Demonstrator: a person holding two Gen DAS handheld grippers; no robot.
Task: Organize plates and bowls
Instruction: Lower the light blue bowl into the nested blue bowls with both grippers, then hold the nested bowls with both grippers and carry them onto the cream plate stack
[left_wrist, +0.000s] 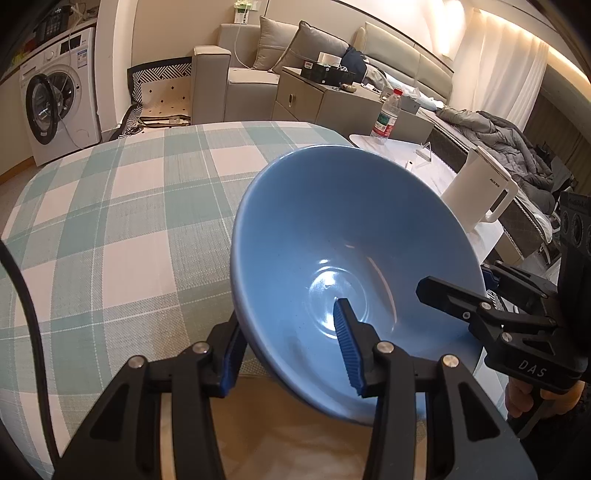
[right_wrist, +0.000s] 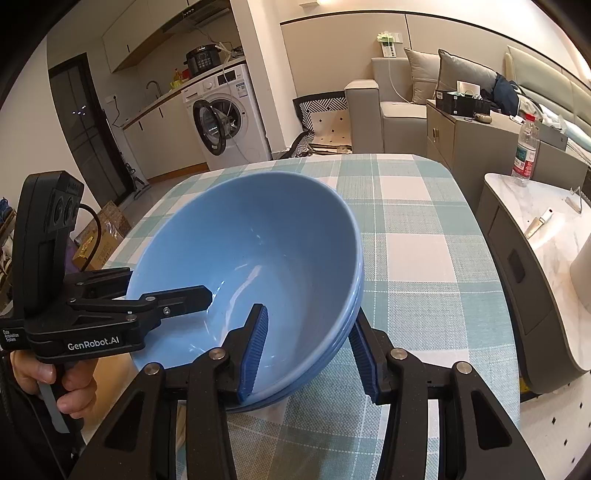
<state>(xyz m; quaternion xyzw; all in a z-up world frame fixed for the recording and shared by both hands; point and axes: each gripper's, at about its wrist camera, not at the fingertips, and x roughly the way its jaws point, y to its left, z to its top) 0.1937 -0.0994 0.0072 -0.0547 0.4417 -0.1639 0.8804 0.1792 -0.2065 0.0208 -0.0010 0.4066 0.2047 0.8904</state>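
Observation:
A stack of blue bowls (left_wrist: 332, 240) sits tilted above the checked tablecloth (left_wrist: 110, 221); the right wrist view shows nested rims (right_wrist: 258, 240). My left gripper (left_wrist: 291, 347) straddles the left rim, one finger inside and one outside, shut on the bowls. My right gripper (right_wrist: 310, 350) straddles the right rim the same way, shut on the bowls. Each gripper shows in the other's view, left (right_wrist: 177, 299) and right (left_wrist: 461, 299).
A white kettle (left_wrist: 480, 192) and a water bottle (left_wrist: 386, 114) stand on the marble side table (right_wrist: 554, 236) to the right. A washing machine (right_wrist: 225, 114), a sofa (right_wrist: 399, 99) and a cabinet (left_wrist: 314, 99) lie beyond the table.

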